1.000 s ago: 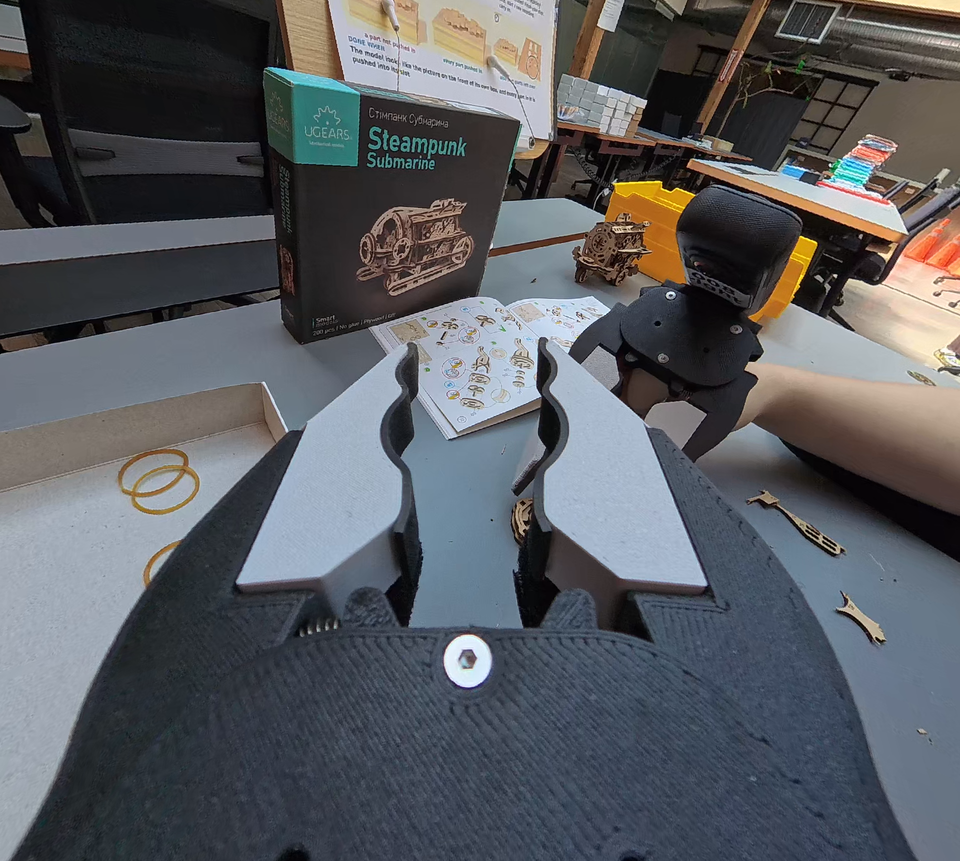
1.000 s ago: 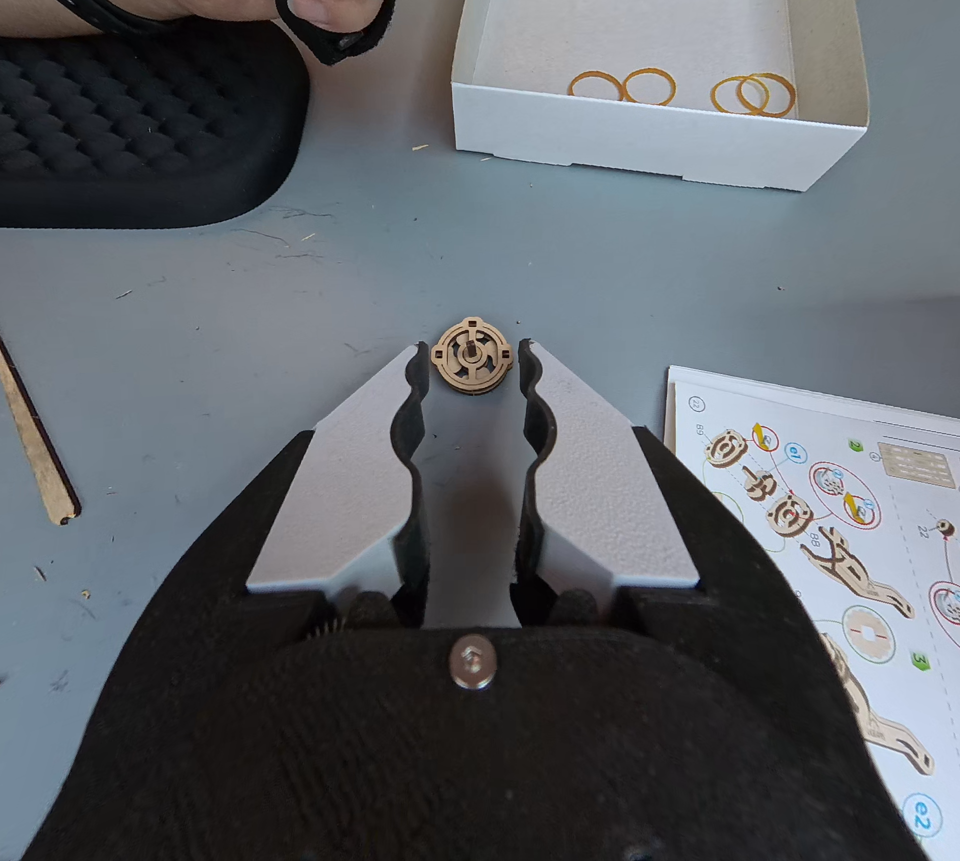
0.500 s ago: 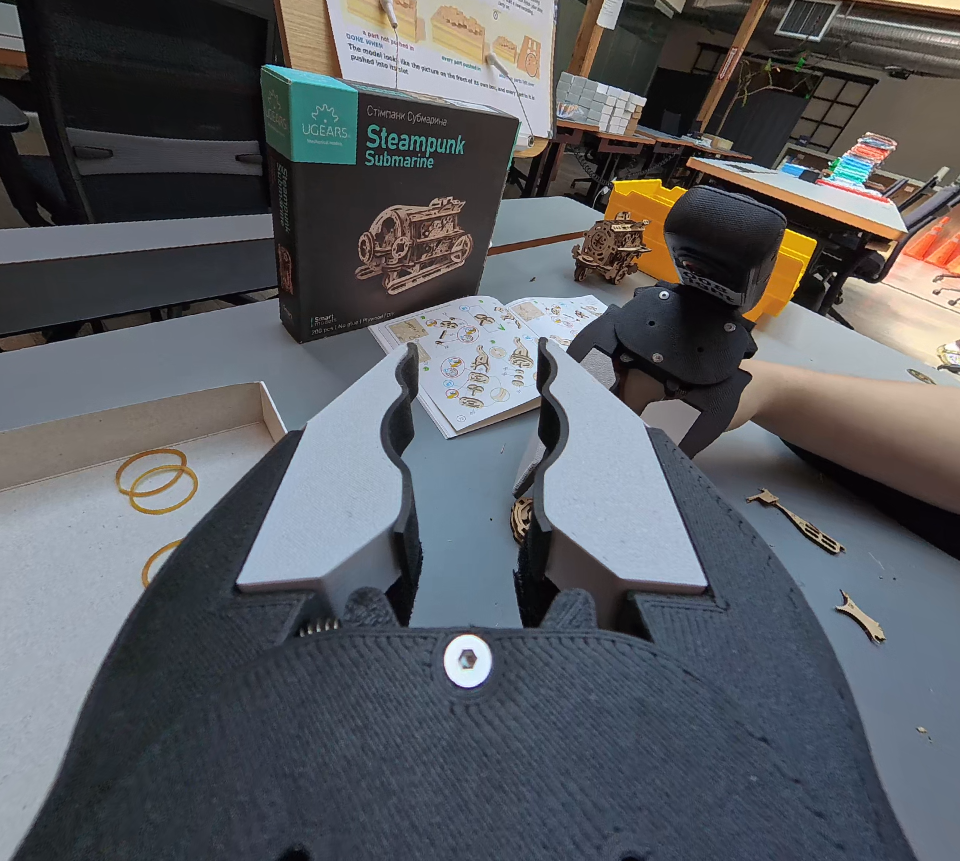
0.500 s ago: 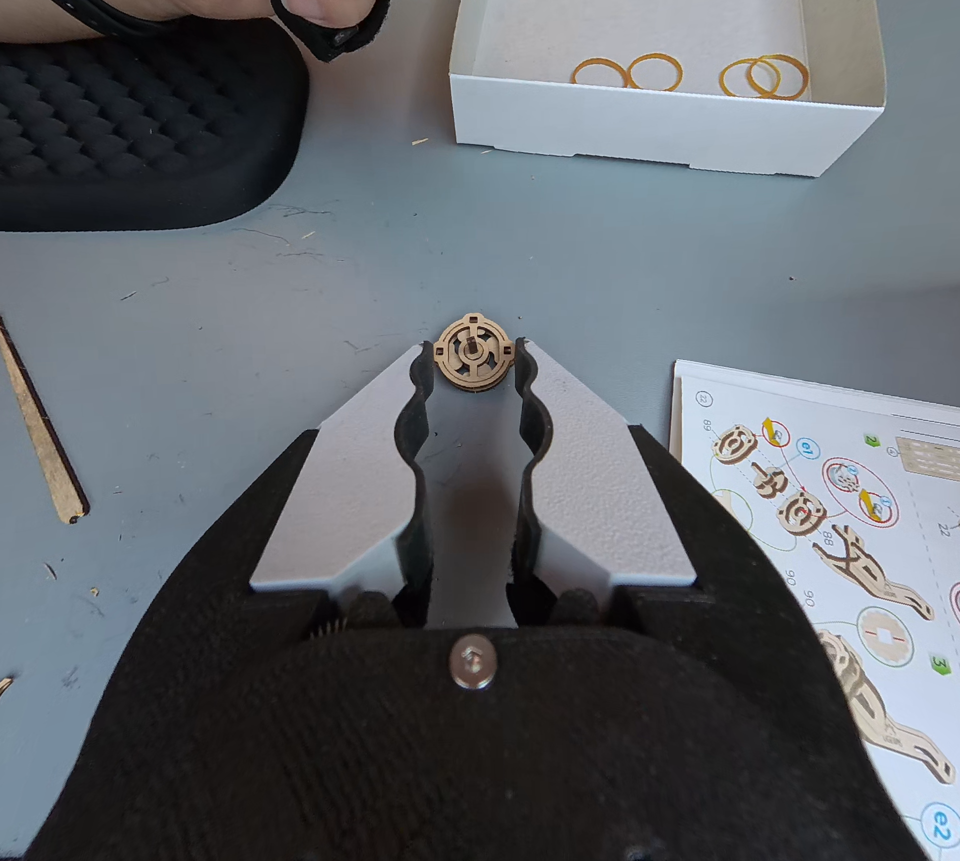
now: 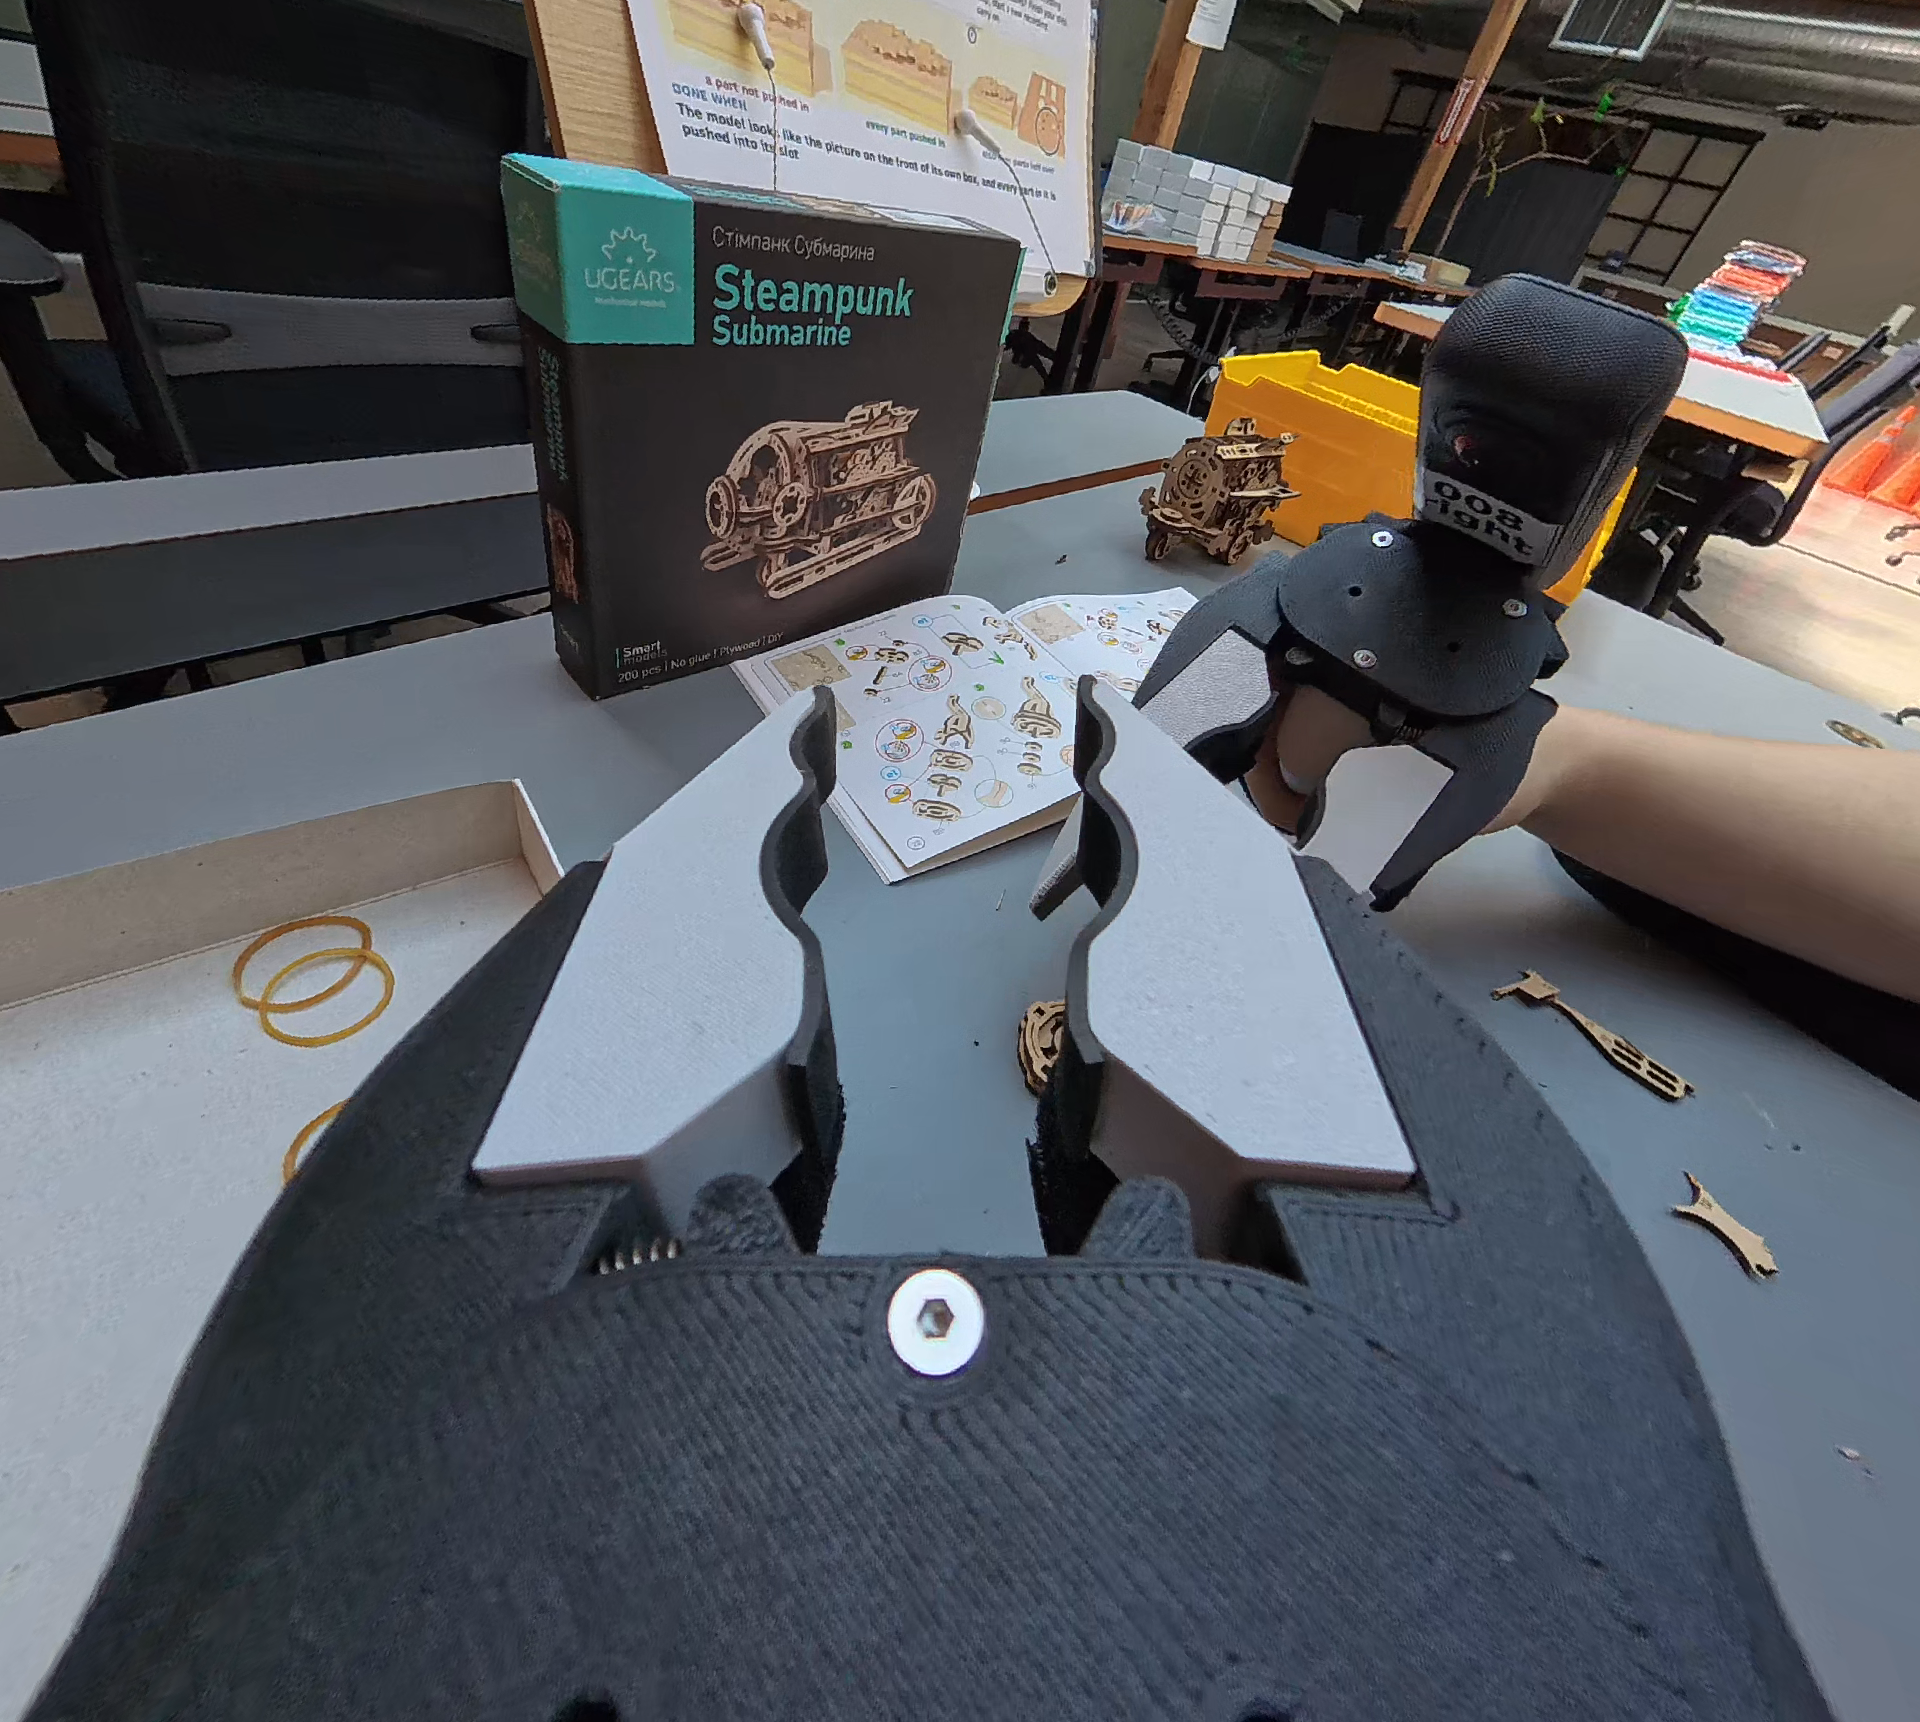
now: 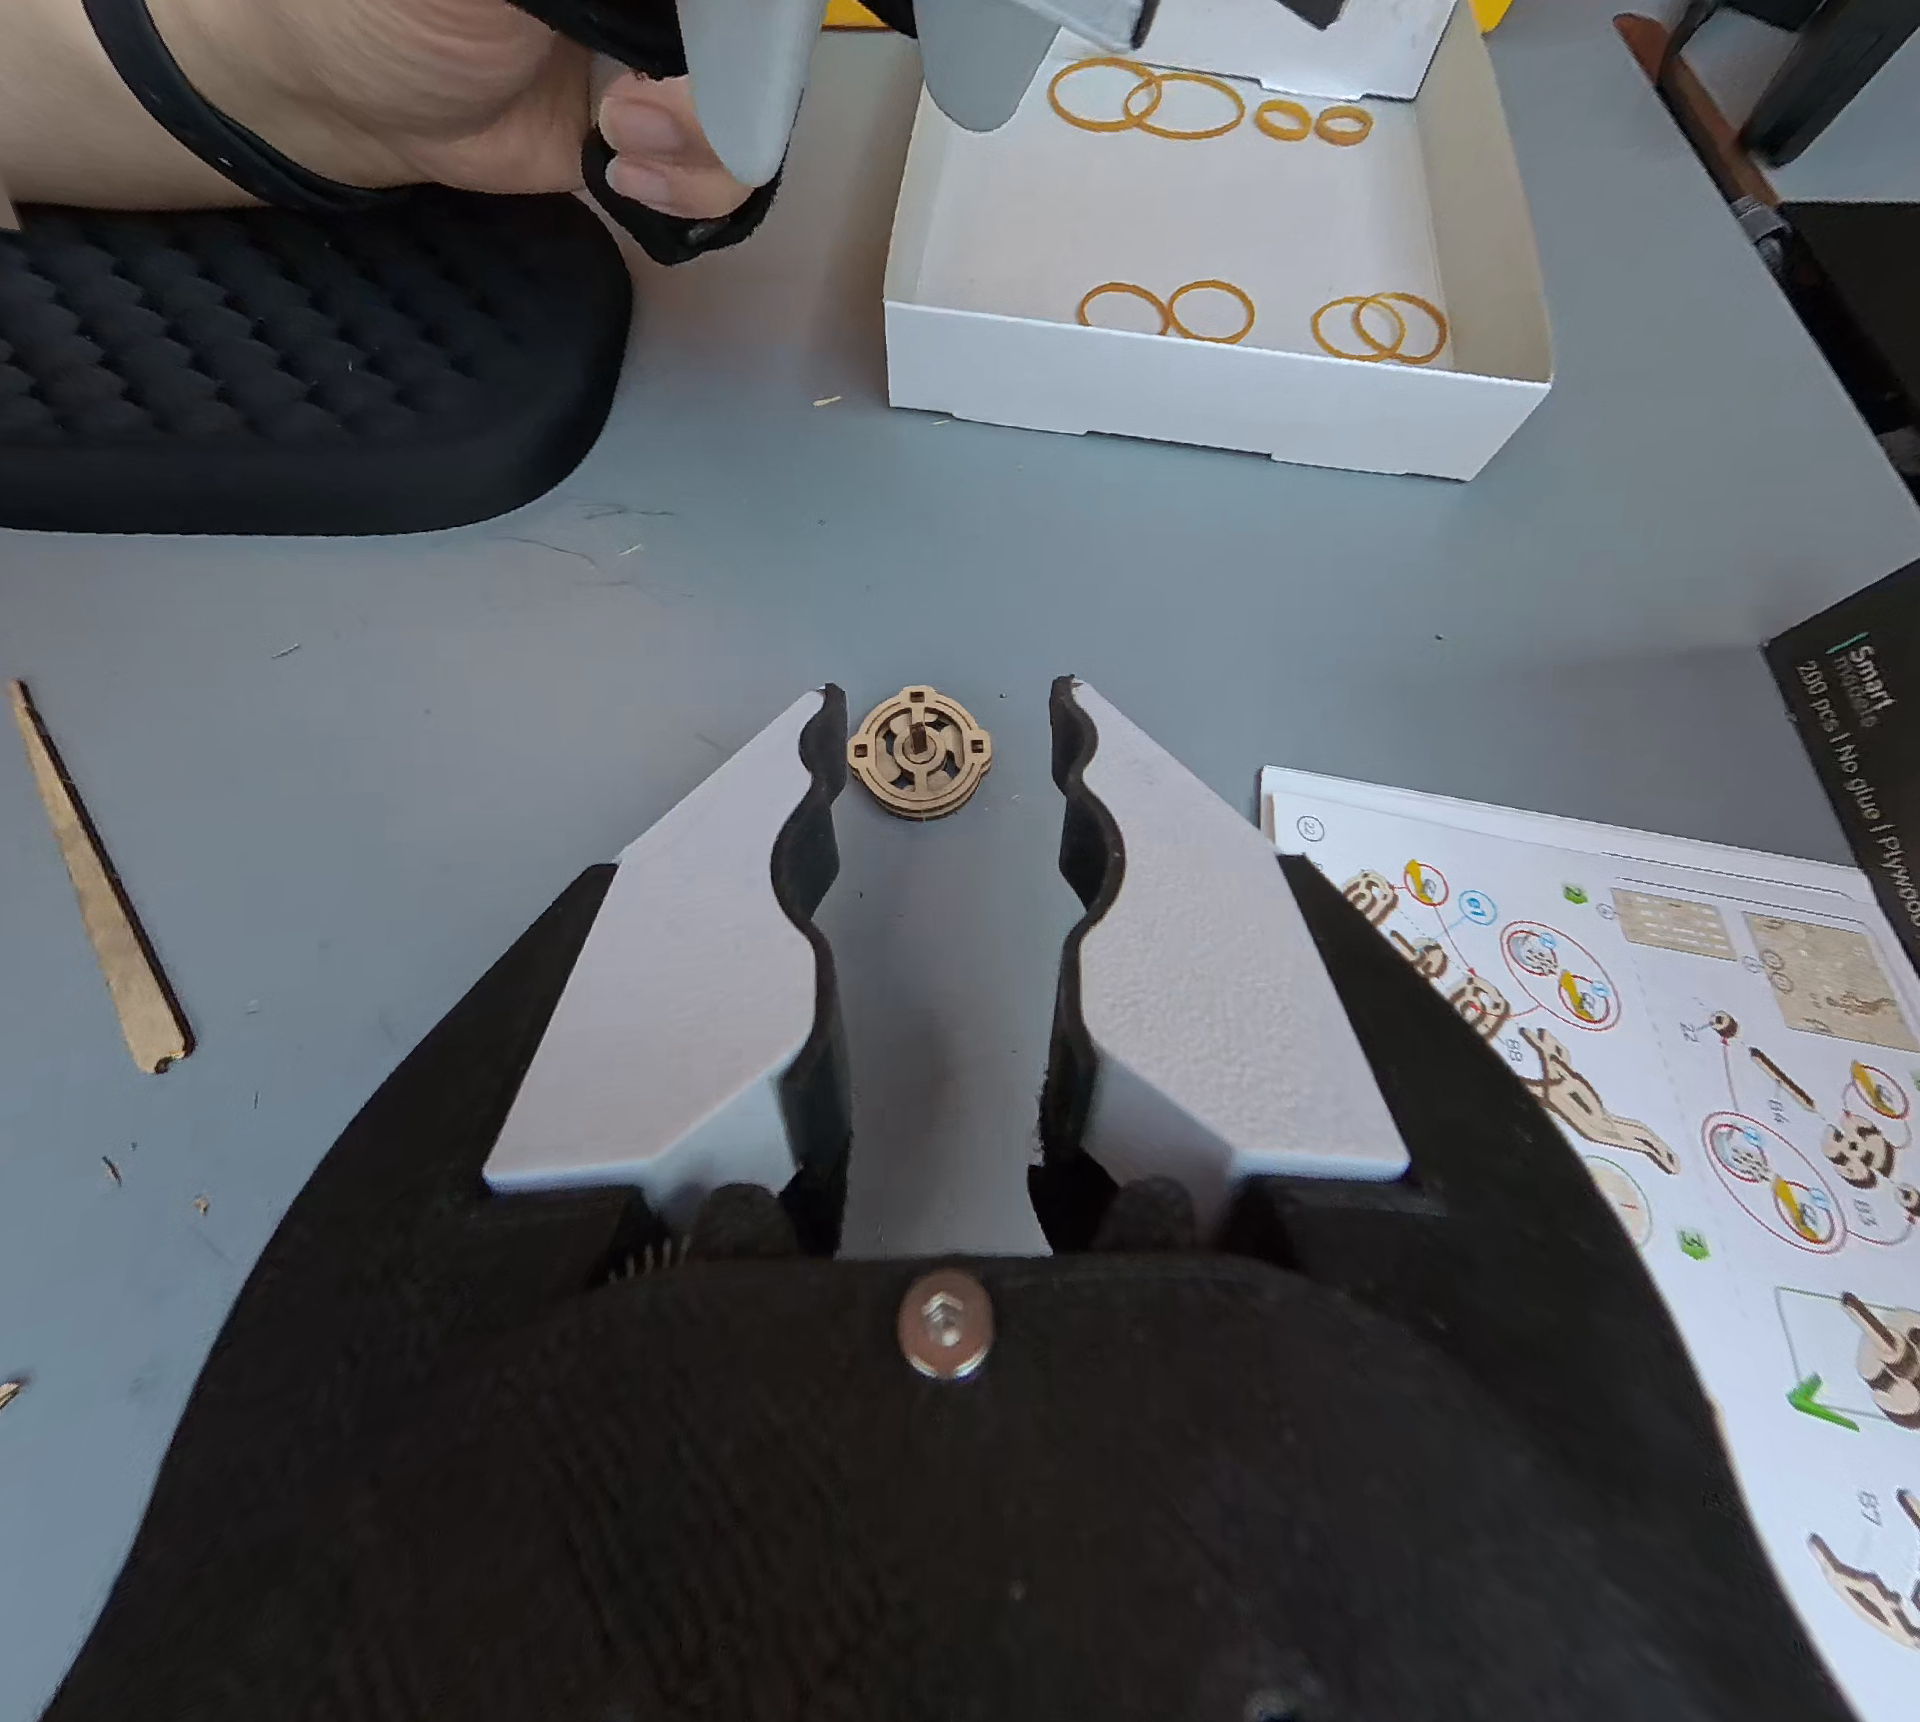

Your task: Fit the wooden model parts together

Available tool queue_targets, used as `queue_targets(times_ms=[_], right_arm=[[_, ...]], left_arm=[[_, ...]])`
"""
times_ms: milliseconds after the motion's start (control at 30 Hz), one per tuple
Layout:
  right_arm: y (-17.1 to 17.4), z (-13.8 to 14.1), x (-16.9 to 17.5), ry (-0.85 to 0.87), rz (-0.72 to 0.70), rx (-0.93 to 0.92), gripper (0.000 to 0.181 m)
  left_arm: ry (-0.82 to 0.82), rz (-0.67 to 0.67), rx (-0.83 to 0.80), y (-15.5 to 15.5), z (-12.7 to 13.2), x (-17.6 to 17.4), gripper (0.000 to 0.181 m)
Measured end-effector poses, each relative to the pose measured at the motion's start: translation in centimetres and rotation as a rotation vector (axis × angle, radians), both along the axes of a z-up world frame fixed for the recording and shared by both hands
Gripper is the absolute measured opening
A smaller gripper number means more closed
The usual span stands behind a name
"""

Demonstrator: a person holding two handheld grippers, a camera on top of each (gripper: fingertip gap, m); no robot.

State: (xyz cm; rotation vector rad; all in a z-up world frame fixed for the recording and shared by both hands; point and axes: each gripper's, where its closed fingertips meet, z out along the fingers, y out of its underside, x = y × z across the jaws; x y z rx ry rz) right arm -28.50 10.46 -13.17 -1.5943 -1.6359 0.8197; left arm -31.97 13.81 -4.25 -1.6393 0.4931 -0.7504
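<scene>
— While the right gripper (image 6: 940, 696) held the round wooden part (image 6: 918, 752) between its fingertips half a second ago, we now see its jaws spread wider, with the part lying free on the grey table (image 6: 935, 550), close to the left fingertip and apart from the right one.

— We agree. In the left wrist view, the right gripper (image 5: 1262, 742) points down toward the table from the right, and the forearm (image 5: 1714, 825) behind it lies low over the table.

— And the left gripper (image 5: 951, 706)?

— It is unchanged: its jaws stand moderately apart and hold nothing. We see the same wooden part (image 5: 1042, 1044) on the table below it, partly hidden by its right finger. In the right wrist view, the left gripper (image 6: 1236, 5) hangs at the far side above the white tray (image 6: 1216, 415) of rubber bands (image 6: 1143, 98), with the hand (image 6: 364, 31) grasping its handle.

— The open instruction booklet (image 6: 1621, 1049) lies at the right, well apart from the part, and a wooden strip (image 6: 99, 883) at the left.
</scene>
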Motion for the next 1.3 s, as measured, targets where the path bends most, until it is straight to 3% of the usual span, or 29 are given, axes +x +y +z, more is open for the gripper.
queue_targets(times_ms=[233,600,900,1300], right_arm=[[1.4,2.7,1.3,0.172,-0.077,0.096,0.039],[5.4,8.0,5.2,0.389,-0.353,0.503,0.039],[6.8,8.8,6.5,0.417,-0.449,0.601,0.043],[6.6,7.8,5.9,0.371,-0.423,0.612,0.043]], left_arm=[[0.017,-0.004,0.033,-0.4,0.5,0.4,0.044],[-0.001,0.002,0.045,-0.3,0.8,0.0,0.045],[-0.008,-0.004,0.041,-0.4,0.8,0.1,0.045],[-0.008,-0.008,0.038,-0.3,0.6,0.1,0.045]])
